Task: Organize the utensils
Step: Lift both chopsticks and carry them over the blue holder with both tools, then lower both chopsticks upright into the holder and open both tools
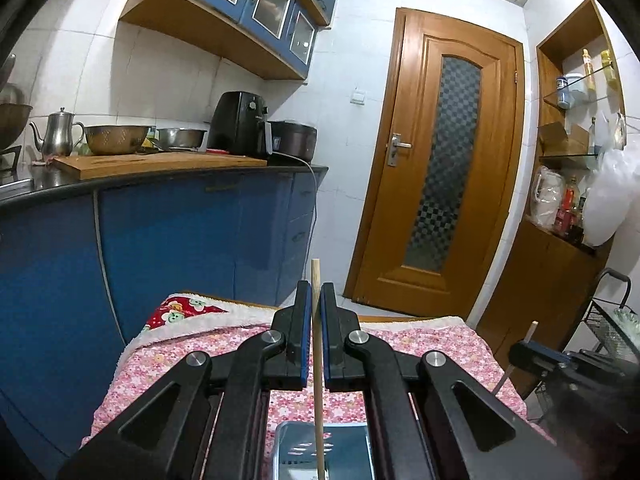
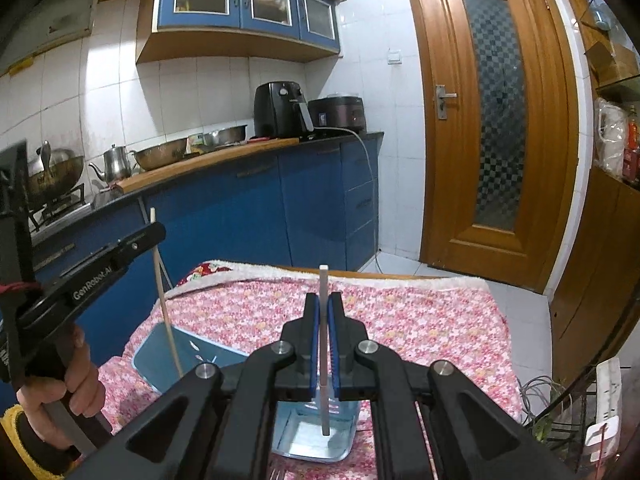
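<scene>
Stage: mid-task, nothing seen stowed yet | left gripper (image 1: 316, 332): clamped on a wooden chopstick (image 1: 317, 360), upright above the blue box (image 1: 356, 436) | right gripper (image 2: 323, 340): clamped on a grey stick (image 2: 323, 360), tip hanging inside the box (image 2: 344, 448) | box on floral cloth (image 2: 420, 320) | left: lower and release both.

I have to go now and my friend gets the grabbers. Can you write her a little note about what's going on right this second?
Left gripper: shut on a wooden chopstick, held upright over the blue lid.
Right gripper: shut on a grey chopstick, its lower end hanging inside the open blue box.
Both box parts lie on the pink flowered cloth.
Done: both sticks picked up.
Left: neither stick is laid down yet. Probably lower them into the box, let go, then put the lid on.
</scene>
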Motion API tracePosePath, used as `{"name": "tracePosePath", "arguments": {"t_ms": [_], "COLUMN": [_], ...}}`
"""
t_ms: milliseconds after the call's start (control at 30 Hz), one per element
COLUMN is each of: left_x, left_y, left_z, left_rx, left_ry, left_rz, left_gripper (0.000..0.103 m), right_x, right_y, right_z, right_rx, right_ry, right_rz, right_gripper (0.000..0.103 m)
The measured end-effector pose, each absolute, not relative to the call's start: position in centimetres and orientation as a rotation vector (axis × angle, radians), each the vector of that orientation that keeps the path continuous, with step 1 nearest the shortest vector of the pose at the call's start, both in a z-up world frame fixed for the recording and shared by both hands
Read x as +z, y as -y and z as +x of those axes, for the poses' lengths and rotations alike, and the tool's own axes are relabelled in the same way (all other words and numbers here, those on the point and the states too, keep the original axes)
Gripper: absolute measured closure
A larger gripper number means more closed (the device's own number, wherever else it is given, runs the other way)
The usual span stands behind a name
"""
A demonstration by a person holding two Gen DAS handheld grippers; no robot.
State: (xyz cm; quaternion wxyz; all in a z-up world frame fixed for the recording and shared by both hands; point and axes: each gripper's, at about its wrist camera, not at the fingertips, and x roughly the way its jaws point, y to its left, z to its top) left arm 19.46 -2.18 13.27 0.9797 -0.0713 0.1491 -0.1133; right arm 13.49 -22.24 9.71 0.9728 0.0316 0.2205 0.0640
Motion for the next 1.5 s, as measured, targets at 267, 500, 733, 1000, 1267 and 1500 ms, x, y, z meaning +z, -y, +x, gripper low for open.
{"name": "tracePosePath", "arguments": {"t_ms": [267, 500, 733, 1000, 1267, 1500], "left_x": [11.7, 10.8, 10.8, 11.6, 13.1, 13.4], "left_y": [3.1, 3.0, 2.5, 2.0, 1.1, 0.1], "left_z": [18.5, 18.2, 17.9, 16.2, 13.9, 11.1], "left_rx": [-0.202, -0.175, -0.173, -0.173, -0.163, -0.15], "left_ry": [-0.307, -0.324, -0.375, -0.398, -0.447, -0.489], "left_rz": [-0.095, -0.071, -0.072, -0.046, -0.027, -0.005], "left_gripper": [0.101, 0.1, 0.083, 0.07, 0.068, 0.067], "right_x": [8.0, 7.2, 7.1, 8.5, 9.4, 9.6], "right_y": [21.6, 21.4, 21.3, 21.2, 20.9, 20.6], "right_z": [14.2, 14.8, 14.9, 13.1, 10.0, 7.5], "right_rx": [0.164, 0.193, 0.24, 0.229, 0.205, 0.193], "right_ry": [-0.482, -0.51, -0.53, -0.488, -0.484, -0.501], "right_rz": [0.047, 0.04, 0.068, 0.084, 0.118, 0.132], "right_gripper": [0.097, 0.097, 0.07, 0.063, 0.062, 0.062]}}
